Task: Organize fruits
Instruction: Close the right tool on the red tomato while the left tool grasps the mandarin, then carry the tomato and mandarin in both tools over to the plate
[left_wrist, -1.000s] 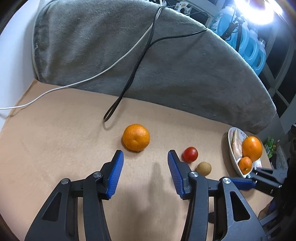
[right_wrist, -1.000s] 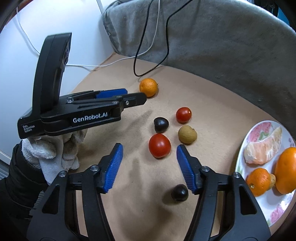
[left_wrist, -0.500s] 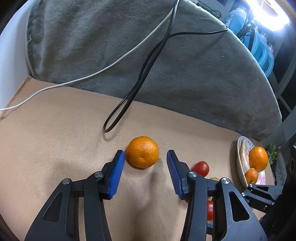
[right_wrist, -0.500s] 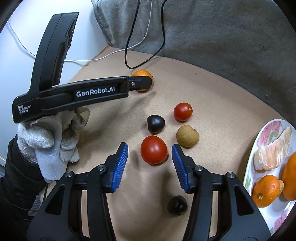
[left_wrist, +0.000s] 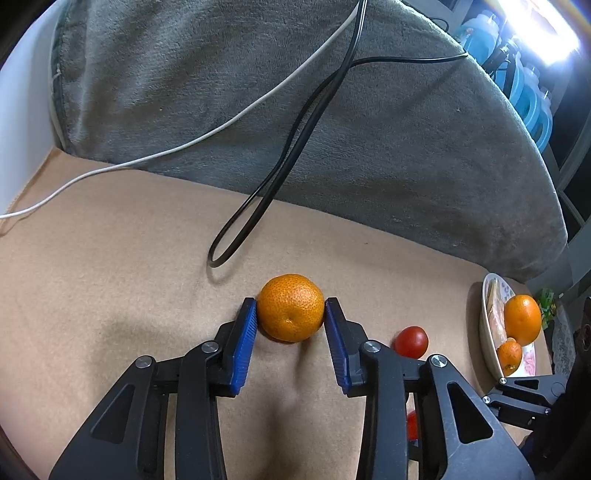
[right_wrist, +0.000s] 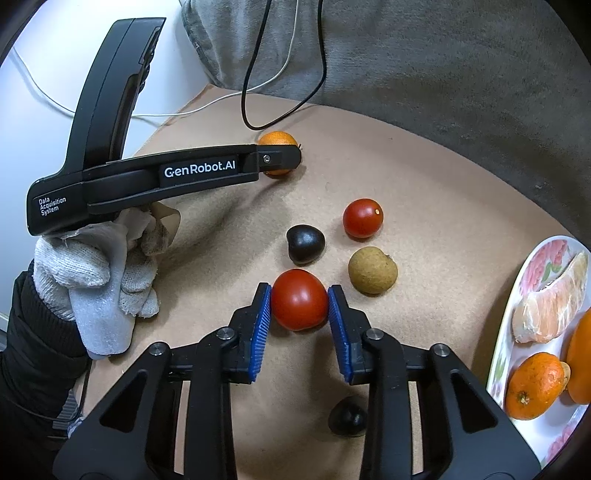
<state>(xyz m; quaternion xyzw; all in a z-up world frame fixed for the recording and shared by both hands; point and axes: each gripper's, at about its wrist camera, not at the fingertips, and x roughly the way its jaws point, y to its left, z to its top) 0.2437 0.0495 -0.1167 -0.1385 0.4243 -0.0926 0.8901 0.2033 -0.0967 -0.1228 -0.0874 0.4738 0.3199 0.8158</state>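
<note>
My left gripper (left_wrist: 290, 314) is shut on a mandarin (left_wrist: 290, 307) that rests on the tan mat; both blue pads touch its sides. It also shows in the right wrist view (right_wrist: 275, 138), partly behind the left gripper's black body (right_wrist: 192, 171). My right gripper (right_wrist: 299, 304) is shut on a large red tomato (right_wrist: 299, 299) on the mat, pads against both sides. A flowered plate (right_wrist: 498, 362) at the right holds peeled segments (right_wrist: 550, 306) and two oranges (right_wrist: 535, 384).
On the mat near the tomato lie a smaller red tomato (right_wrist: 362, 218), a dark fruit (right_wrist: 305, 243), a brown kiwi-like fruit (right_wrist: 372, 270) and another dark fruit (right_wrist: 348, 415). A grey blanket (left_wrist: 295, 110) with black and white cables (left_wrist: 280, 173) rises behind.
Both grippers moved forward and closed: the left onto the mandarin, the right onto the large red tomato. Both were open and short of their fruit before.
</note>
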